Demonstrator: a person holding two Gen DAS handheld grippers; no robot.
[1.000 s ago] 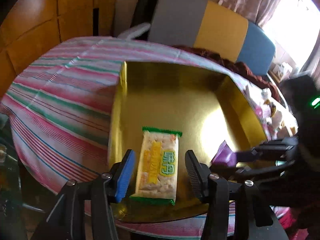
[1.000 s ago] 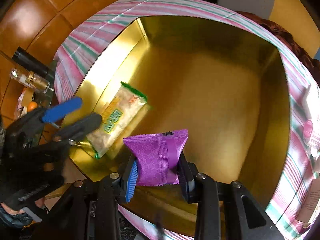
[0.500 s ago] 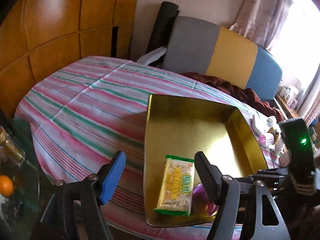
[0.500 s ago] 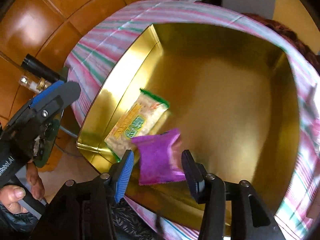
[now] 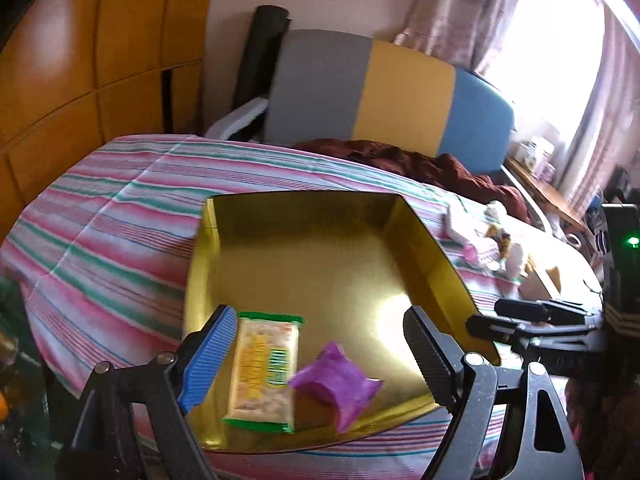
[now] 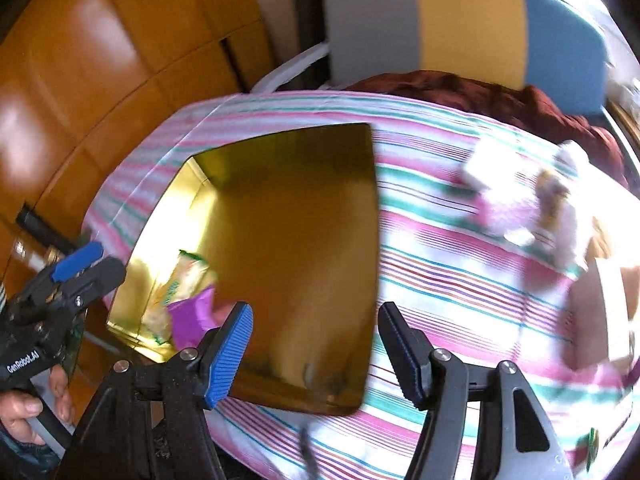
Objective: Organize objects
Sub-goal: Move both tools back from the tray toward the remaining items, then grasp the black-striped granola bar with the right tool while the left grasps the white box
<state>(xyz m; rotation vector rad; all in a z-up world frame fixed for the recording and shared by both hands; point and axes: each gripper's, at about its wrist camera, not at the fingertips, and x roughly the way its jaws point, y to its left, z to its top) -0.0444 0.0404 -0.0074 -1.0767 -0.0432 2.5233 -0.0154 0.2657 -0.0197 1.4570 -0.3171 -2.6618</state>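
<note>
A gold box [image 5: 304, 264] [image 6: 296, 216] lies on the striped cloth. In its near corner lie a yellow and green cracker packet [image 5: 262, 368] [image 6: 180, 284] and a purple packet [image 5: 338, 384] [image 6: 192, 316], side by side. My left gripper [image 5: 320, 354] hangs above them, its jaws opening, with nothing pressed between the pads. My right gripper [image 6: 316, 350] is over the box's right edge, jaws opening, nothing between them. Each gripper also shows in the other view: the left gripper [image 6: 80, 264] at the box's left and the right gripper [image 5: 520, 316] beyond the box's right wall.
Several small white and pink items [image 5: 492, 240] [image 6: 528, 204] lie on the cloth right of the box. A dark red blanket [image 5: 420, 164] and a grey, yellow and blue chair back [image 5: 384, 92] stand behind. Wooden panels [image 5: 100, 60] fill the left.
Both grippers let go of their packets and opened. The purple packet dropped into the box beside the cracker packet. Both grippers rose; the right one swung to the right.
</note>
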